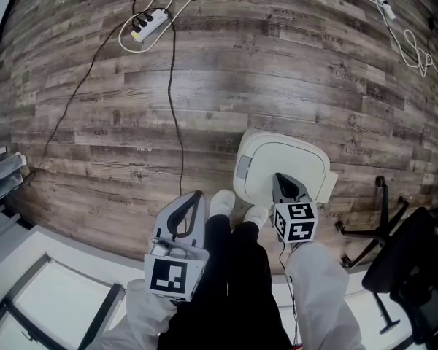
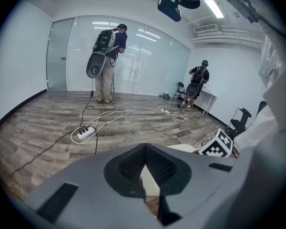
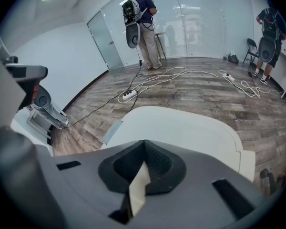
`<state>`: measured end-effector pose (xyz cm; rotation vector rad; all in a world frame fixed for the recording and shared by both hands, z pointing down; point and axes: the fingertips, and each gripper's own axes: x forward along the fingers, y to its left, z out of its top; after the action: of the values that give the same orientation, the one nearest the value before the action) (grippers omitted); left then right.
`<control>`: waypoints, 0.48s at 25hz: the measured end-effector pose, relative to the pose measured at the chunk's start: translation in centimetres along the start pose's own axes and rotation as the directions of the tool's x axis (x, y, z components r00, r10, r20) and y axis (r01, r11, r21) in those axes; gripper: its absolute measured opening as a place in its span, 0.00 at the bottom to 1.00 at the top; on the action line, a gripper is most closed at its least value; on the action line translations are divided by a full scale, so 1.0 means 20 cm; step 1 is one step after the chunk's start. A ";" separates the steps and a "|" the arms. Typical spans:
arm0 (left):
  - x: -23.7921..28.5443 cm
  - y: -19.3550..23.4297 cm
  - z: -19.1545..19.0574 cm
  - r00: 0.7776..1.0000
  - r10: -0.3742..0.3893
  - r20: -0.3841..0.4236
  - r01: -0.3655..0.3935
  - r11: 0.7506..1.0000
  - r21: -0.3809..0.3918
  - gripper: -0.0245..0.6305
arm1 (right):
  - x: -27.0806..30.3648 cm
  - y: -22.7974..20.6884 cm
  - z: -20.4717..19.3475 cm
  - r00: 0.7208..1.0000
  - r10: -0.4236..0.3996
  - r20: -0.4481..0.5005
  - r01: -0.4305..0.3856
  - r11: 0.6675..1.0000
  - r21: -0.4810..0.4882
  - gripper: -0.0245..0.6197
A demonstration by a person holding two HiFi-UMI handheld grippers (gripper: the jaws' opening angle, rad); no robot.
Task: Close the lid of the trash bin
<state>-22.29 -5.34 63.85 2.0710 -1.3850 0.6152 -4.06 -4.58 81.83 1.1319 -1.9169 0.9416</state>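
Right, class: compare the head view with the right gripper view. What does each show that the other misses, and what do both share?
Only the head view: the wearer's white shoes and the marker cube above the bin. Only the right gripper view: a person with a backpack at the glass wall, and another at the right edge. Both: the white trash bin, the power strip and the plank floor.

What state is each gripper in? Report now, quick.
Left gripper: shut, holding nothing.
Right gripper: shut, holding nothing, over the bin lid.
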 end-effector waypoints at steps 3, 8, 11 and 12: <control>0.01 -0.01 0.00 1.000 -0.006 0.000 0.006 1.000 -0.002 0.04 | 0.01 0.00 0.00 1.000 -0.004 0.000 0.004 1.000 0.006 0.08; 0.01 0.00 -0.02 1.000 -0.001 -0.005 0.001 1.000 -0.006 0.04 | 0.02 0.00 -0.02 1.000 -0.009 -0.005 0.009 1.000 -0.010 0.07; 0.00 0.00 -0.03 1.000 -0.001 -0.007 0.001 1.000 -0.004 0.04 | 0.02 0.00 -0.02 1.000 -0.008 -0.006 0.008 1.000 -0.014 0.07; 0.00 0.00 -0.03 1.000 0.000 -0.006 0.000 1.000 -0.004 0.04 | 0.02 0.00 -0.02 1.000 -0.008 -0.007 0.008 1.000 -0.013 0.08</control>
<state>-22.33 -5.01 64.25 2.0642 -1.3820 0.6181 -4.12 -4.45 82.42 1.1266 -1.9094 0.9261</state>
